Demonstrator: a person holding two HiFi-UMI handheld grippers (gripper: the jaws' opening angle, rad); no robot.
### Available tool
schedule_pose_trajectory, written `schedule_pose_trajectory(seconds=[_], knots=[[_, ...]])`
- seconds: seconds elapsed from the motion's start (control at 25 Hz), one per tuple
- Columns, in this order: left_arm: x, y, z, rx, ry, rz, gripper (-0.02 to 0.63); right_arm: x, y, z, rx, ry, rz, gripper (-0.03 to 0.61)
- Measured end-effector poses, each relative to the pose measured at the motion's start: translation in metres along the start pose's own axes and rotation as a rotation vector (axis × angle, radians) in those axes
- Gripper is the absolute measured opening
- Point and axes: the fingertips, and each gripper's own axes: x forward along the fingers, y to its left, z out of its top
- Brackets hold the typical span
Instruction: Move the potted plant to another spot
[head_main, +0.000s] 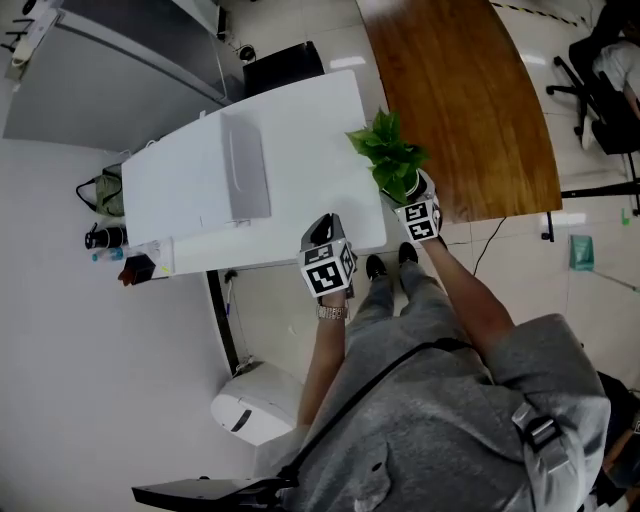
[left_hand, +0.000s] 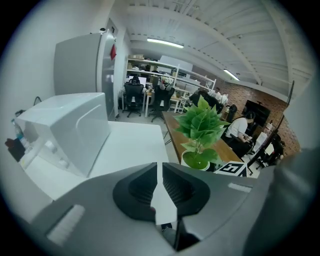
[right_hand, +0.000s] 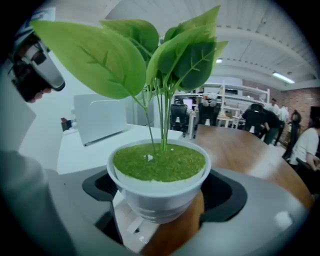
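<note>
Right gripper is clasping the plant by its pot at the white table's corner, beside the wooden table, and should be travelling slowly, keeping it upright.

The person's two bare forearms reached forward and down from grey sleeves, the left forearm running nearly straight ahead and the right forearm angled outward from the body. The left gripper pointed steeply down over the worktop's near edge, its marker cube facing up just ahead of the wrist. Its fingers stood together with only a thin slit between them and nothing in it. The right gripper lay further forward and to the right, its marker cube tilted. Its fingers stood wide, clamped on either side of the potted plant.
</note>
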Motion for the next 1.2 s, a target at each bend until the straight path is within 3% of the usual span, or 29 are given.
schedule_pose_trajectory(seconds=[0.2,0.32,0.64,0.96,1.2], knots=[[0.024,-0.055,0.007,0.09,0.022,-0.097,0.049,-0.039,-0.129,-0.044,0.115,0.045,-0.24,0.497],[0.033,-0.079,0.004,0.11,0.045,-0.132,0.049,-0.05,-0.168,-0.063,0.153,0.062,-0.299,0.497],[0.046,-0.107,-0.002,0.087,0.09,-0.179,0.048,-0.061,-0.172,-0.105,0.195,0.075,-0.244,0.506],[0.046,-0.118,0.002,0.097,0.079,-0.191,0.048,-0.069,-0.171,-0.121,0.198,0.173,-0.204,0.509],[0.045,-0.137,0.001,0.093,0.065,-0.204,0.048,-0.105,-0.168,-0.12,0.213,0.153,-0.19,0.513]])
